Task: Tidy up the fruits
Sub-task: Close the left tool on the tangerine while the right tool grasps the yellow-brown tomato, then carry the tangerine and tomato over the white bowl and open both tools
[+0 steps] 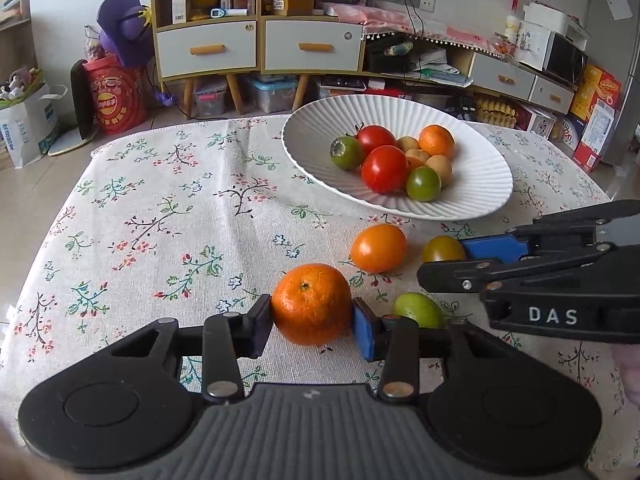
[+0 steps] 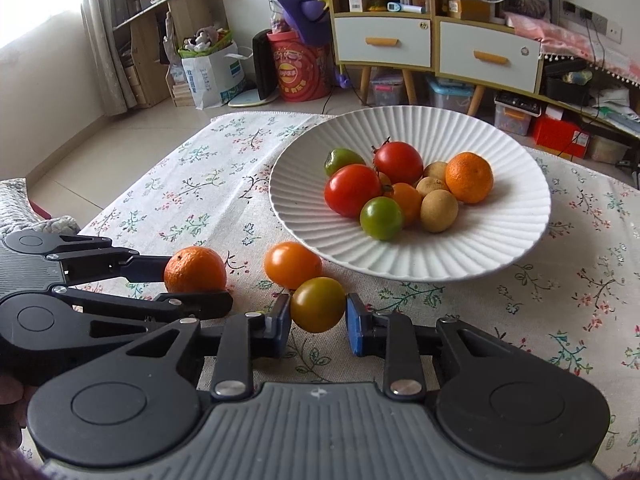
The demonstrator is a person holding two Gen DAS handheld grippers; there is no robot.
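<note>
Now your white ribbed plate (image 2: 472, 256) lies ahead on the counter (image 1: 160, 216), nearer your right side. Your left tongs (image 1: 313, 314) clamp the mandarin (image 1: 311, 304); your right tongs (image 2: 318, 314) pinch the smaller yellow-green tomato (image 2: 318, 304), just before the rim.

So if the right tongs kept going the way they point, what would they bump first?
Probably the orange tomato, which sits just beyond the yellow-green tomato that the right tongs are gripping; the white plate lies just behind. Depth is hard to judge.
</note>
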